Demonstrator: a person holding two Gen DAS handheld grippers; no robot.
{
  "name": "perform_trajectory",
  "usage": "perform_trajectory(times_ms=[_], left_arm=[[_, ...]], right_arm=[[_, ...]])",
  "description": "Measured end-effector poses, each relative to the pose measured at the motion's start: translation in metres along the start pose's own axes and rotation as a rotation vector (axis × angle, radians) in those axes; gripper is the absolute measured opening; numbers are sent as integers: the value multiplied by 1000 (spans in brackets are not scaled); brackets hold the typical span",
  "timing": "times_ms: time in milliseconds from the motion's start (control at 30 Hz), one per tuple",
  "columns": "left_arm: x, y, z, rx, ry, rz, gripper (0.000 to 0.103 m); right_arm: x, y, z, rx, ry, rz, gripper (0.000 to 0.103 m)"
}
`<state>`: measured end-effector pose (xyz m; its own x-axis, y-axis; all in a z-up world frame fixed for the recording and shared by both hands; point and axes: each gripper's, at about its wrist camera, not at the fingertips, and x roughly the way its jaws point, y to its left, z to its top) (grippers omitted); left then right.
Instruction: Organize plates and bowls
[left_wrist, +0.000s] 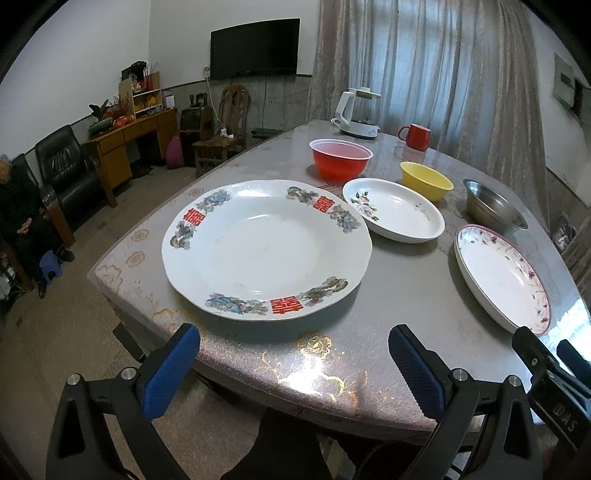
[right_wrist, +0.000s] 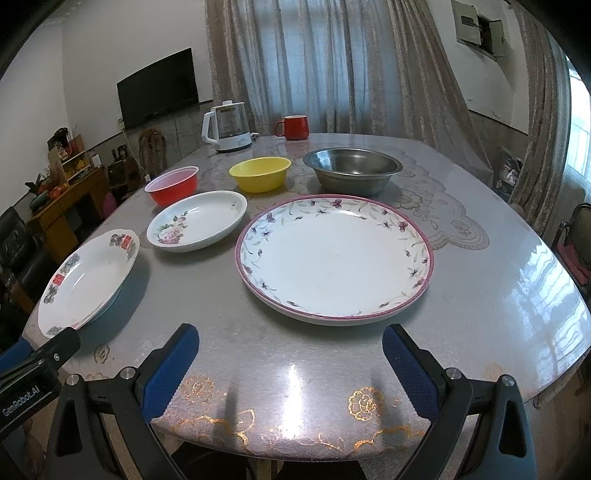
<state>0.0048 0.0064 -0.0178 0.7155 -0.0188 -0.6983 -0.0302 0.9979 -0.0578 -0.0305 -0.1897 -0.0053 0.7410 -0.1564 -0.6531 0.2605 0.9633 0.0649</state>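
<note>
A large white plate with red characters (left_wrist: 266, 247) (right_wrist: 88, 280) lies just beyond my left gripper (left_wrist: 293, 363), which is open and empty at the table's near edge. A pink-rimmed floral plate (right_wrist: 334, 258) (left_wrist: 502, 273) lies in front of my right gripper (right_wrist: 290, 360), also open and empty. Behind them sit a small rose-patterned dish (left_wrist: 393, 210) (right_wrist: 197, 221), a red bowl (left_wrist: 340, 158) (right_wrist: 171, 188), a yellow bowl (left_wrist: 426, 181) (right_wrist: 260, 173) and a steel bowl (left_wrist: 493, 206) (right_wrist: 352, 170).
A white kettle (right_wrist: 227, 127) (left_wrist: 356, 112) and a red mug (right_wrist: 293, 127) (left_wrist: 415, 136) stand at the far side of the grey table (right_wrist: 480, 302). Chairs, a wooden desk and a seated person (left_wrist: 22, 214) are off to the left. Curtains hang behind.
</note>
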Motion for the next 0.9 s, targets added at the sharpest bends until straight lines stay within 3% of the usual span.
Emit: perform_trajectory(times_ms=[433, 700, 900], left_arm=[[1, -3, 2, 8, 10, -11, 103], [6, 0, 4, 3, 37, -75, 103], [9, 1, 4, -4, 42, -60, 103]], right_arm=[[4, 2, 0, -6, 20, 3, 101], [11, 6, 0, -21, 44, 9, 101], [12, 8, -2, -26, 49, 12, 101]])
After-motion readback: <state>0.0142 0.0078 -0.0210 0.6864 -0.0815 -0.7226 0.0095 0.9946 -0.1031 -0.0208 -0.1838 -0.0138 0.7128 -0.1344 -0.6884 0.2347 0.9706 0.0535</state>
